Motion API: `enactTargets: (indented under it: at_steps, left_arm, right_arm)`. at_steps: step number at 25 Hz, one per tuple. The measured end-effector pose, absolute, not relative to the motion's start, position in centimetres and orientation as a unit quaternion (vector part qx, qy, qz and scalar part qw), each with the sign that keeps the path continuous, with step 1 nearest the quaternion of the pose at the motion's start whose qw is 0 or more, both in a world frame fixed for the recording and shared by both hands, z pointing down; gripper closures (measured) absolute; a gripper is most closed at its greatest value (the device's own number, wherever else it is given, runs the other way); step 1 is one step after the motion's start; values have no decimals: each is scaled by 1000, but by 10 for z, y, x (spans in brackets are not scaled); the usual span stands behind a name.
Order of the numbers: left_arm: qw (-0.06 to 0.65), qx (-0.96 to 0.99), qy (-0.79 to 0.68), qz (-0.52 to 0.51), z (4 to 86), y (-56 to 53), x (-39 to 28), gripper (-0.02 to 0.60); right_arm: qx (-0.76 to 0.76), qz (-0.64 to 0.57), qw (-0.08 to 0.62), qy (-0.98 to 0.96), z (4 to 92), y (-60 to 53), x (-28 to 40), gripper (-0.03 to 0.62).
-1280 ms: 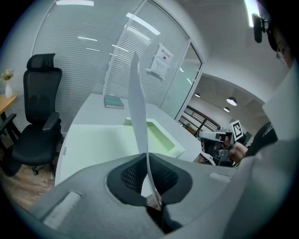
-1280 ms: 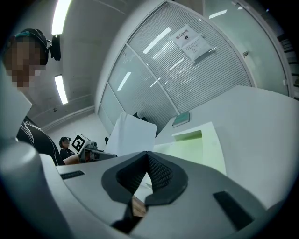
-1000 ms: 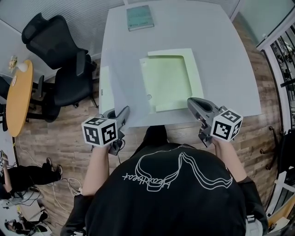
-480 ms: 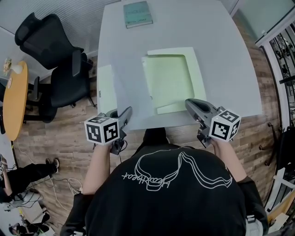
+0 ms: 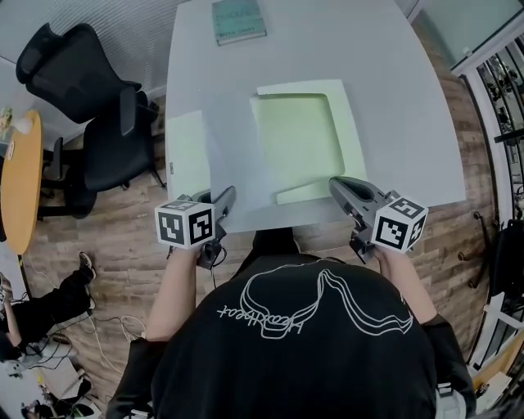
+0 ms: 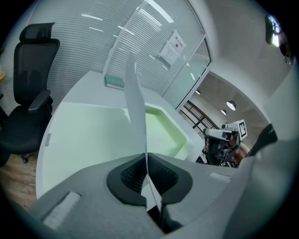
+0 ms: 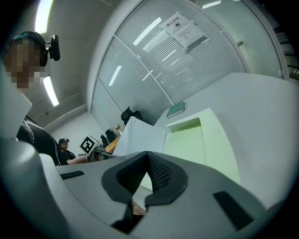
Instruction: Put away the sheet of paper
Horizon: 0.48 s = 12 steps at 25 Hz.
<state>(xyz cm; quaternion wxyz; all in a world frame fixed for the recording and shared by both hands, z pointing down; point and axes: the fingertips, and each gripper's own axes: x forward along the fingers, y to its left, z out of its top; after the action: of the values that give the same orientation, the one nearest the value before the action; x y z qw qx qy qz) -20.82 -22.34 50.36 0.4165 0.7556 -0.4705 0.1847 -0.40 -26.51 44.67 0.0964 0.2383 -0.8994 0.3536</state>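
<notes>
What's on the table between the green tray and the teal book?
Nothing; the head view shows bare white table between the green tray and the teal book.

A pale grey table point(image 5: 393, 98) carries a shallow pale green tray point(image 5: 303, 139) near its middle; a teal book point(image 5: 238, 21) lies beyond the tray, a flat pale green panel point(image 5: 187, 151) left of the tray

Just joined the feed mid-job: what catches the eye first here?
The white sheet of paper stands bowed upright over the near edge of the table, with the left gripper jaws shut on it. Beyond it a shallow pale green tray lies mid-table; a black office chair stands at the left.
</notes>
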Motion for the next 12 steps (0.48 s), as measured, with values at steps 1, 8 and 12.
enactTargets:
  at_steps: [1, 8, 12]
  left_arm:
    - [419, 754, -470, 187, 507, -224, -208, 572]
    - [427, 754, -459, 198, 521, -237, -201, 572]
    - [434, 755, -449, 200, 526, -240, -194, 572]
  right_arm:
    - [239, 355, 96, -899, 448, -266, -3, 585]
    - [251, 362, 88, -893, 452, -277, 3, 585]
    - [260, 364, 84, -890, 453, -280, 6, 585]
